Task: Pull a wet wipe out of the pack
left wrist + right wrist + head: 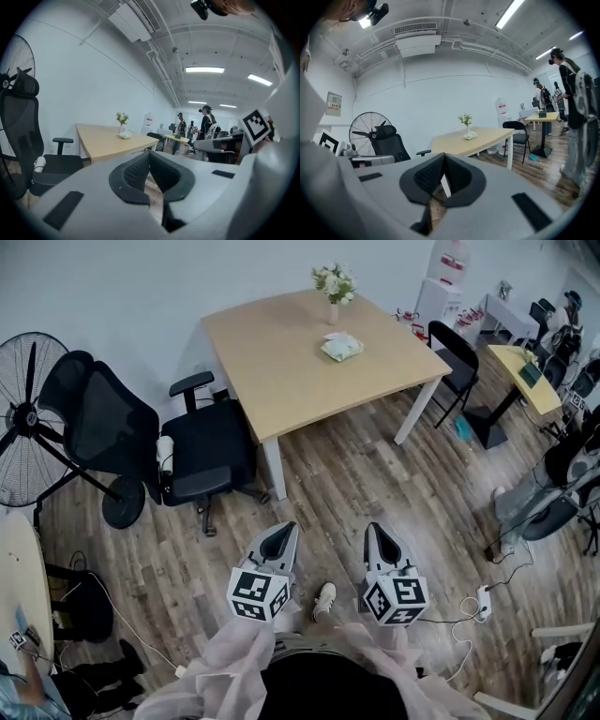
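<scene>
Left gripper [284,527]: held low over the wood-plank floor [375,474], in front of the person and pointing toward the table; in the left gripper view [149,154] its two jaws meet at the tips with nothing between them.
Right gripper [375,527]: beside the left one and pointing the same way; in the right gripper view [443,155] the jaws are pressed together and empty.
Marker cubes: one at the rear of each gripper, close to the person's pale sleeves.
Wet wipe pack [341,347]: lies flat on the table top, near the far edge, just beside the vase on its near side; well apart from both grippers. It shows small in the left gripper view [125,135] and in the right gripper view [470,136].
Table [281,371]: light wooden top on white legs, set against the white wall with one corner turned toward the person.
Vase of flowers [334,284]: upright at the table's far edge, white blooms above the pack.
Office chair [141,442]: black, mesh-backed, standing off the table's left edge.
Pedestal fan [28,418]: behind the office chair, at the left of the head view.
Folding chair [455,357]: black, off the table's right edge.
Shoe [324,599]: the person's, on the floor between the two grippers.
</scene>
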Tool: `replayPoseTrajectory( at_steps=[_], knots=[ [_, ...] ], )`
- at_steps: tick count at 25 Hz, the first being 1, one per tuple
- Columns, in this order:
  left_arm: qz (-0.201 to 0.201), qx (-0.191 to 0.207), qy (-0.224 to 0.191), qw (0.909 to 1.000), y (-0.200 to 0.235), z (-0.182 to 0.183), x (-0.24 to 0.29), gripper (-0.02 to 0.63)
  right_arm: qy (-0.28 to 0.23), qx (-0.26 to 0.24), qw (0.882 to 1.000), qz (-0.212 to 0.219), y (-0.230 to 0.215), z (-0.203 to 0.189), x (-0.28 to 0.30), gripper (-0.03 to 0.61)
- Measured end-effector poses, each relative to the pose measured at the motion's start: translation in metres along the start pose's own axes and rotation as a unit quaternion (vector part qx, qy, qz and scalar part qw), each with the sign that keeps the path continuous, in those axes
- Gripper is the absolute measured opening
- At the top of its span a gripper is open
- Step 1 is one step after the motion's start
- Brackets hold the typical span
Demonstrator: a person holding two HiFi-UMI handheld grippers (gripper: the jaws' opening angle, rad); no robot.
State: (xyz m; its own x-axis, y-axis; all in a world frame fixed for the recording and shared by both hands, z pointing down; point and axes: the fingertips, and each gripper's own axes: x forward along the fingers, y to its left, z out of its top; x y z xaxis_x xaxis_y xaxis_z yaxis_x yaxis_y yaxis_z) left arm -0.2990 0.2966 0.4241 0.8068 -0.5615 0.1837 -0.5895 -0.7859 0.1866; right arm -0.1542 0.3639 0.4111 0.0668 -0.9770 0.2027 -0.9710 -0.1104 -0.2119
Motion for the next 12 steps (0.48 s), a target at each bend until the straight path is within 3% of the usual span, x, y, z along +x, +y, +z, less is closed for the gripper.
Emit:
replayPoseTrajectory(
  at_steps=[12],
  knots=[
    [0.047,-0.008,-0.007,0.9988,0.023,0.011,0.042,0.011,0.01,-0.005,0.999,0.048,-0.02,0.014,0.06,0.009]
  ],
)
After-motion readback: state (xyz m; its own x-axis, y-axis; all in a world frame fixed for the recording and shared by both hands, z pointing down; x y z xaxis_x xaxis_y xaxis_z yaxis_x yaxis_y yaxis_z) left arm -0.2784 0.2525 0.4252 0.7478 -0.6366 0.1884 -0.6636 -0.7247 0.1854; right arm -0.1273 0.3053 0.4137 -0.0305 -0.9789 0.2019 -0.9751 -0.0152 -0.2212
